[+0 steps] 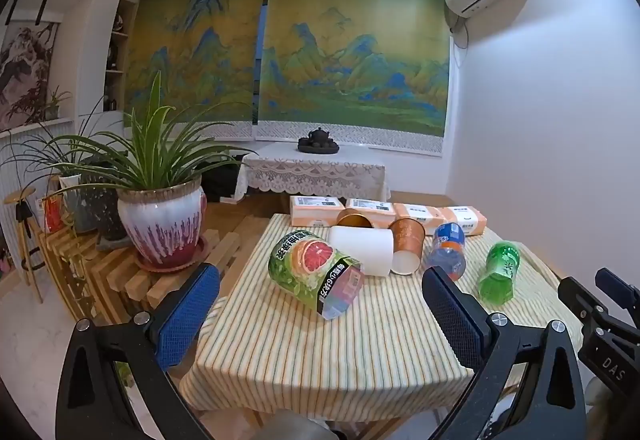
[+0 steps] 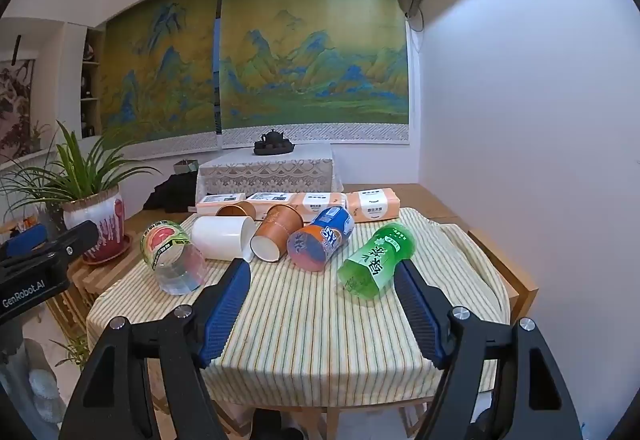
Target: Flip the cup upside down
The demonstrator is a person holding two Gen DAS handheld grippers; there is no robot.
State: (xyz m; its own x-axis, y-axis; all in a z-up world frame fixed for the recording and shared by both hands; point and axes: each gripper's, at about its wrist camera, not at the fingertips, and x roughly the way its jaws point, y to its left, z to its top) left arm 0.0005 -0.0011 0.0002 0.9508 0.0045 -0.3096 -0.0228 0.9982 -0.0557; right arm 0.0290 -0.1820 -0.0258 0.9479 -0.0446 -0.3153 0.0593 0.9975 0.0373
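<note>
Several cups are lying on their sides in a loose row across the far half of the striped tablecloth [image 2: 304, 320], so which one is meant is not settled. The white cup [image 2: 222, 238] is resting near the middle-left, its open mouth turned toward the brown paper cup [image 2: 277, 233], which is touching it and showing its white inside. A second brown cup [image 2: 237, 209] is sitting just behind them. To the left a cut-down grapefruit-label cup [image 2: 170, 254] is lying with its clear end toward the camera; to the right a blue and orange cup [image 2: 320, 240] and a green cup [image 2: 374, 260] are tilting the same way.

All of these are looking light and thin-walled. The paper ones will probably crush if squeezed hard, and the plastic ones may slip or roll away at a touch. A gentle hold across the middle of the side wall, away from the soft rim, seems the safest place to take one before turning it mouth-down.

The left gripper [image 1: 320, 304] is hanging wide open before the table's near edge, holding nothing, with the grapefruit cup sitting between its fingers in view. The right gripper [image 2: 322, 300] is likewise spread wide and empty, near the green cup.

Tissue packs [image 2: 304, 201] are lining the table's far edge, and a potted plant [image 1: 160, 215] is standing to the left.
</note>
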